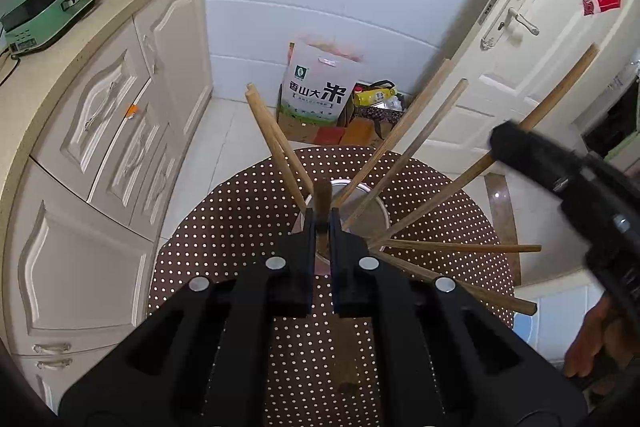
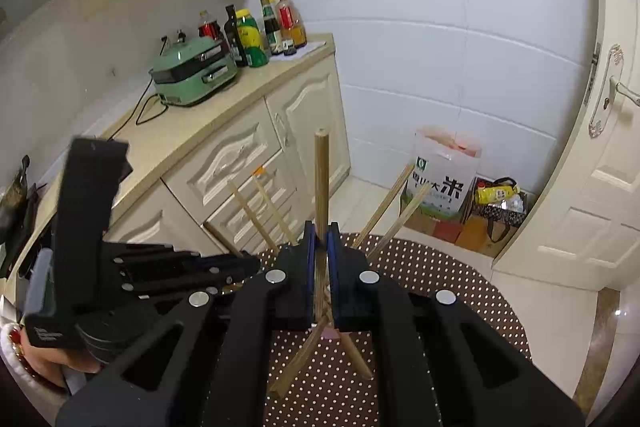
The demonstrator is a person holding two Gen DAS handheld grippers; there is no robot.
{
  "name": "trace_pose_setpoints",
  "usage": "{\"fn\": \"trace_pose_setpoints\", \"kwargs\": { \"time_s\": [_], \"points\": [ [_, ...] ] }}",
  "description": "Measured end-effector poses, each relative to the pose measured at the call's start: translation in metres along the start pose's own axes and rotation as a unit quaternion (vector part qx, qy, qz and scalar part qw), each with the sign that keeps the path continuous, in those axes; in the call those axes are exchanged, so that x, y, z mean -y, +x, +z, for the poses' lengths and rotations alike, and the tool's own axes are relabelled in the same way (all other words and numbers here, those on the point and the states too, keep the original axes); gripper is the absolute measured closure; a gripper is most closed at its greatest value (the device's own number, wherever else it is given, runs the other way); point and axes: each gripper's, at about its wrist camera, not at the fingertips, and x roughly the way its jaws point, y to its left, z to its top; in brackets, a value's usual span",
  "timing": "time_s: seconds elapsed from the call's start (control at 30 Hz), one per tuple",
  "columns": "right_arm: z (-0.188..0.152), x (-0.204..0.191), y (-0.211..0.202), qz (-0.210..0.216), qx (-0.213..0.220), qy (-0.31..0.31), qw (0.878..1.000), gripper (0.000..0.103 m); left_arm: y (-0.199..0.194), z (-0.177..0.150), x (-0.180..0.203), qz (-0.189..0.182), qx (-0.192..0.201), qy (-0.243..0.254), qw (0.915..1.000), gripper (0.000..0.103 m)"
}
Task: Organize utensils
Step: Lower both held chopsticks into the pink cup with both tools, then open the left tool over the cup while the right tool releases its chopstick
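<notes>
We see chopsticks fanning out of the metal cup on every side, crowding its mouth; the dotted table around it lies bare, with open floor toward the cabinets.

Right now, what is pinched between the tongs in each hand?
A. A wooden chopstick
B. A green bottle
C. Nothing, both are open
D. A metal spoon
A: the left tongs are shut on a wooden chopstick over the metal cup that holds the others, and the right tongs clamp another chopstick standing upright.
</notes>
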Motion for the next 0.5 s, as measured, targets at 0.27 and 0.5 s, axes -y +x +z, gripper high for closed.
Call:
{"fn": "trace_pose_setpoints", "kwargs": {
  "time_s": [0.27,0.5],
  "points": [
    [-0.013,-0.002,0.016,0.001,-0.031,0.000,1.000,0.098,-0.006,0.001,0.004,0.000,0.007,0.005,1.0000,0.096],
    [-0.026,-0.002,0.029,0.000,-0.059,0.004,0.998,0.098,-0.014,0.001,0.005,-0.002,0.016,0.006,0.9998,0.096]
  ]
}}
